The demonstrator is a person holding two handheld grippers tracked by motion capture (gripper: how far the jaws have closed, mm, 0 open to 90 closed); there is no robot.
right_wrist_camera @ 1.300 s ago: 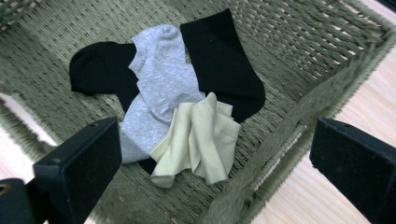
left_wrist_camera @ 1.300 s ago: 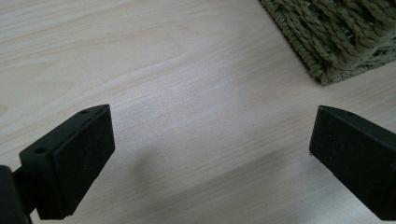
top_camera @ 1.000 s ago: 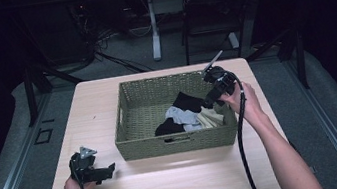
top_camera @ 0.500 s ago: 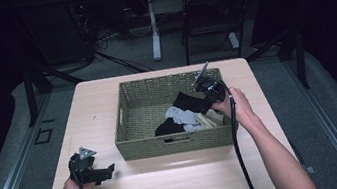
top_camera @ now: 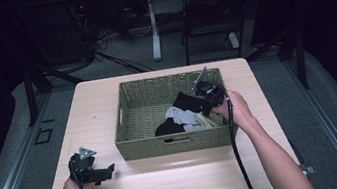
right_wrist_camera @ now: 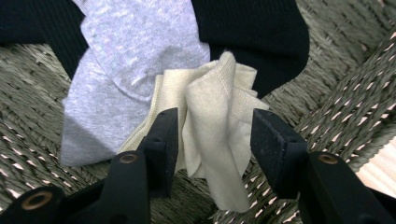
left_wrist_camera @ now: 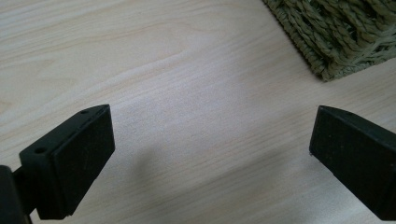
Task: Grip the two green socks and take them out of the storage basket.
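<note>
A woven basket (top_camera: 174,144) stands mid-table with a few cloths in it. In the right gripper view a cream cloth (right_wrist_camera: 215,135) is bunched into folds between the jaws of my right gripper (right_wrist_camera: 215,140), which have just been closing and now press on it. A grey cloth (right_wrist_camera: 121,60) and a black cloth (right_wrist_camera: 252,32) lie just behind it. From above, my right gripper (top_camera: 205,111) reaches down into the basket's right end. My left gripper (top_camera: 110,171) rests low over the table (left_wrist_camera: 187,70) at the front left, open (left_wrist_camera: 210,154) with nothing between its jaws.
The basket's wall (right_wrist_camera: 355,84) rises close on the right of the held cloth. Its near left corner (left_wrist_camera: 336,51) lies ahead of the left gripper. Another black cloth (top_camera: 166,127) lies near the basket's front. Table legs and chairs stand beyond the far edge.
My right gripper has come down from the basket's right rim into the basket and onto the cloths. The left hand and gripper have stayed put.
</note>
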